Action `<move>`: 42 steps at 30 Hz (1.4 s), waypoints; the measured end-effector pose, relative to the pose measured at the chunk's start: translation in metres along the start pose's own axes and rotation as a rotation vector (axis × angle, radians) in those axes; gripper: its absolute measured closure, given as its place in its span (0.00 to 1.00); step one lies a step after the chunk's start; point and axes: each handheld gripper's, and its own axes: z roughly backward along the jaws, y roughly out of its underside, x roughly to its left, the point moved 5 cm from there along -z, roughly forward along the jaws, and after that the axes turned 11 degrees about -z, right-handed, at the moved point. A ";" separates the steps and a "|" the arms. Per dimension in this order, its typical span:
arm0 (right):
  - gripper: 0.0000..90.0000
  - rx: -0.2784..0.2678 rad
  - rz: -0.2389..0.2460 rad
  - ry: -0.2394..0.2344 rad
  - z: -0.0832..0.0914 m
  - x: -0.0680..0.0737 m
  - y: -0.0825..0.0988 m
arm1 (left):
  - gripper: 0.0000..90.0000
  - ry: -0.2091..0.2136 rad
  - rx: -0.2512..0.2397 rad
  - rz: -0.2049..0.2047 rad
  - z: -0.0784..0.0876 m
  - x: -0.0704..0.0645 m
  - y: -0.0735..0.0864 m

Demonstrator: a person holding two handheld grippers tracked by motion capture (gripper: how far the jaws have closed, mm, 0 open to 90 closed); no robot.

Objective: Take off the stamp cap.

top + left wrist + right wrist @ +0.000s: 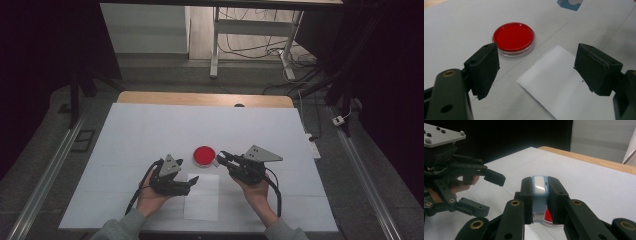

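Right gripper [540, 195] clamped on a small blue-and-white block [539, 192] above the red dish [204, 155]; left gripper [536, 72] jaws wide apart over the white paper [564, 82].

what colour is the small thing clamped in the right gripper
Light blue with a white face, held in the right gripper; the small block shows best in the right gripper view.
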 end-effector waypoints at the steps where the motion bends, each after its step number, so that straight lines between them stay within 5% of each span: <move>1: 0.83 -0.001 0.000 0.000 0.000 0.000 0.000 | 0.23 0.001 0.000 -0.001 -0.001 0.000 -0.001; 19: 0.83 -0.029 0.002 0.001 0.000 0.002 -0.002 | 0.24 0.007 -0.001 -0.017 -0.014 -0.008 -0.010; 42: 0.83 0.000 -0.016 -0.022 -0.005 0.004 0.003 | 0.25 0.027 -0.009 -0.025 -0.030 -0.016 -0.021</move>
